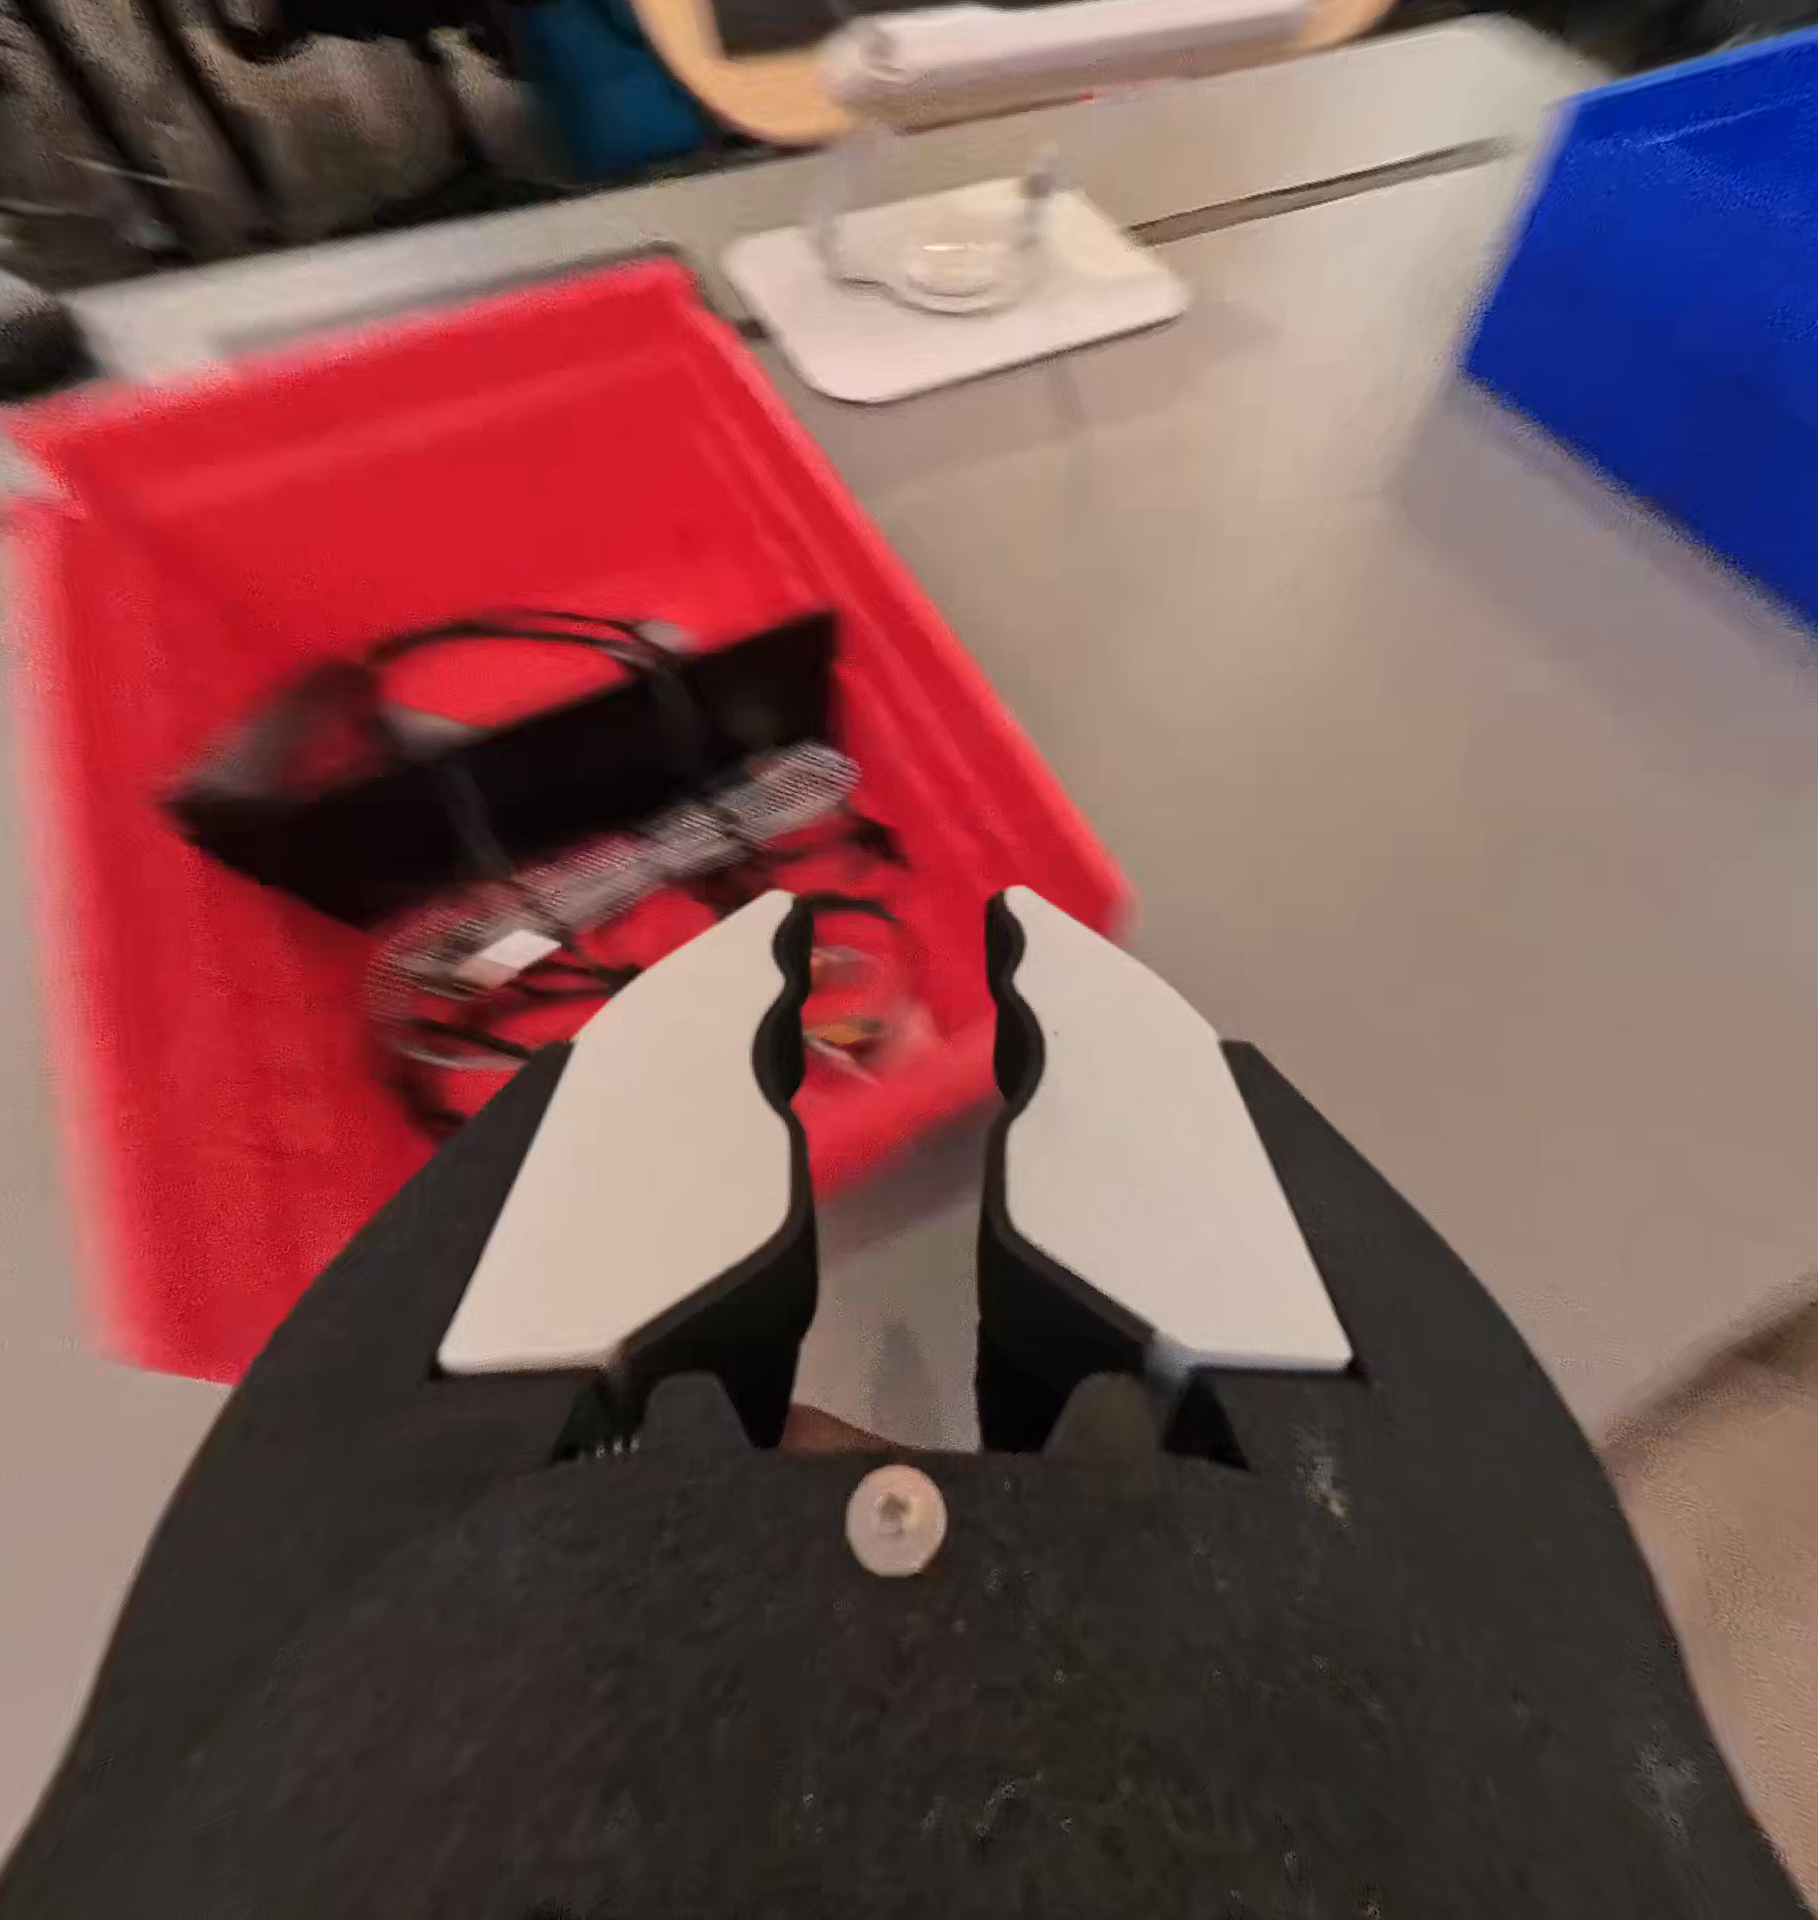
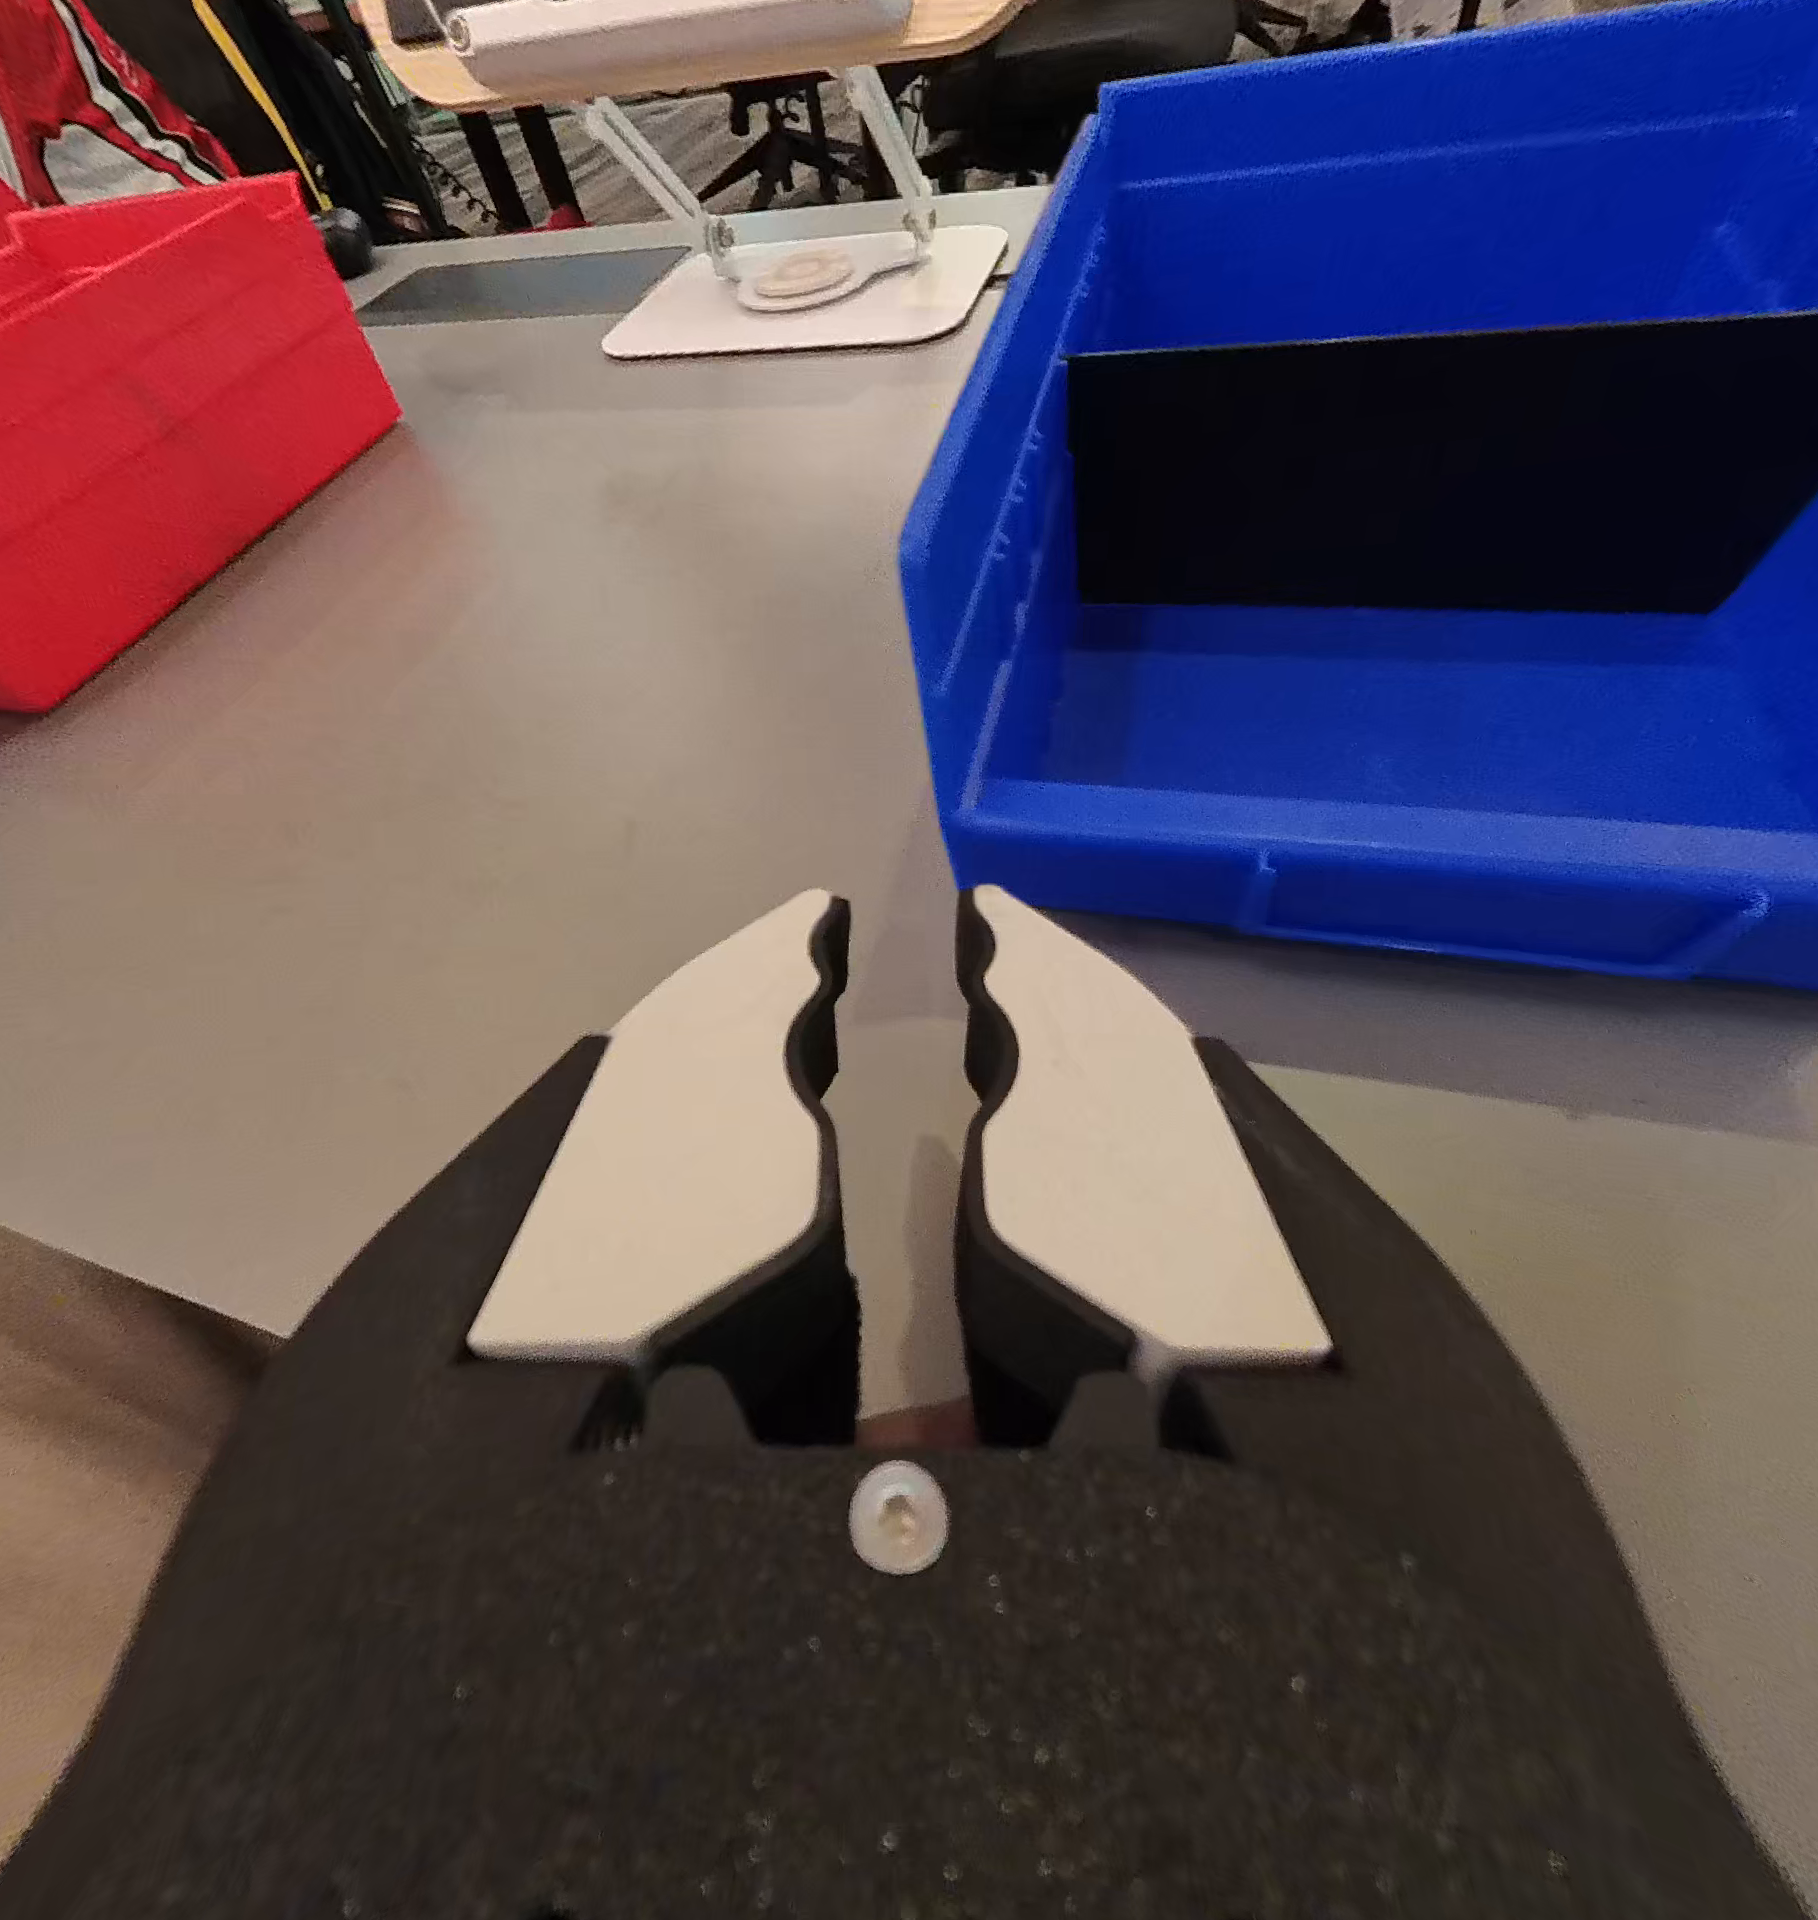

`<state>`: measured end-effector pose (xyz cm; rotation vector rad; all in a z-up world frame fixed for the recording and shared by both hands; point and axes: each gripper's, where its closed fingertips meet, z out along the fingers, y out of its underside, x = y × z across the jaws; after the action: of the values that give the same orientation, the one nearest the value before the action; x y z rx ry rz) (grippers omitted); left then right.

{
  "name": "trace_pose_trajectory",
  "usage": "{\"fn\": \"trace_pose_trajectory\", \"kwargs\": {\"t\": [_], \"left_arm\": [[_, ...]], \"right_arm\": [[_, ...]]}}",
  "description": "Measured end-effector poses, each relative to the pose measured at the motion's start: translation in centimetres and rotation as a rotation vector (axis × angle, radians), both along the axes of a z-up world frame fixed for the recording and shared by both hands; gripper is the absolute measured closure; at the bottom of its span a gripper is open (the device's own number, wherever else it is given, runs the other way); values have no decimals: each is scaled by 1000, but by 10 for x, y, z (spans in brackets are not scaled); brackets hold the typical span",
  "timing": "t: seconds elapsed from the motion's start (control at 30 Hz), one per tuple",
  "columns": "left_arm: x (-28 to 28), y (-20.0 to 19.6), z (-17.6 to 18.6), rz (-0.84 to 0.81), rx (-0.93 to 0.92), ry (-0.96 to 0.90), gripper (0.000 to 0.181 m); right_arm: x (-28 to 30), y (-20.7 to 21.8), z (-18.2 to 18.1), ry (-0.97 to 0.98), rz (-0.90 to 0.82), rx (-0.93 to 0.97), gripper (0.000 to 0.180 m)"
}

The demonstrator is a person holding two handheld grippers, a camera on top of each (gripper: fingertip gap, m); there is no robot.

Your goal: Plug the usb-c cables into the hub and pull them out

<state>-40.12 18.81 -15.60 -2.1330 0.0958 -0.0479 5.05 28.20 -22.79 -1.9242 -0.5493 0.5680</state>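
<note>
The hub (image 1: pixel 510 790) and the cables (image 1: pixel 572 935) lie together inside the red bin (image 1: pixel 448 488) on the counter (image 1: pixel 1300 779). The left wrist view is blurred by motion, so I cannot tell which plug is where, or if any cable is already in the hub. The hub looks like a long black box, stiff and probably light. The cables are thin, soft and loosely coiled, partly over the hub; one seems to have a braided grey cover.

The left gripper (image 1: pixel 894 914) hangs above the near corner of the red bin, its fingers apart and holding nothing. The right gripper (image 2: pixel 903 914) is over the bare counter just beside the blue bin (image 2: pixel 1300 831), also spread and empty; this bin has a black divider (image 2: pixel 1404 468) and nothing else visible in it.

I think the hub is best held across its narrow sides, near the middle, so it does not turn. A cable should be taken at the hard plug housing, not on the soft cord, which would bend and slip. The tangle may drag the hub when one cable is lifted.
</note>
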Motion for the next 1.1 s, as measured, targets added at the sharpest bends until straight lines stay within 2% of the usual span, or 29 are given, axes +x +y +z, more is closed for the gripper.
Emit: {"fn": "trace_pose_trajectory", "kwargs": {"t": [0.07, 0.17, 0.27, 0.33, 0.5, 0.57, 0.67, 0.73, 0.87, 1.0, 1.1], "left_arm": [[-42, 37, 13, 29, -125, 121, 141], [-93, 87, -5, 50, -444, 296, 124], [-137, 129, -29, 109, -677, 490, 126], [-157, 145, -51, 136, -815, 554, 126], [-194, 148, -90, 221, -1040, 736, 128], [-201, 149, -96, 225, -1050, 806, 137], [-199, 146, -102, 166, -1077, 880, 163], [-200, 145, -103, 139, -1078, 944, 165], [-198, 146, -83, 158, -1014, 859, 171], [-177, 149, -37, 137, -858, 559, 172], [-138, 147, 4, 13, -750, 278, 172]], "right_arm": [[-4, -2, 2, 9, 16, -2, 161], [-7, -2, 1, 0, 26, -3, 161], [-7, -2, -1, -16, 26, -4, 161], [-5, -1, -1, -22, 22, -1, 161], [2, 0, -3, -21, 9, -8, 161], [3, 0, -3, -8, 10, -19, 161], [3, -2, -4, 1, 18, -36, 161], [2, -2, -4, 0, 22, -40, 161], [0, -4, -4, -1, 29, -41, 161], [-2, -5, -2, -7, 34, -30, 161], [-6, -7, 1, -3, 47, -14, 161]]}}
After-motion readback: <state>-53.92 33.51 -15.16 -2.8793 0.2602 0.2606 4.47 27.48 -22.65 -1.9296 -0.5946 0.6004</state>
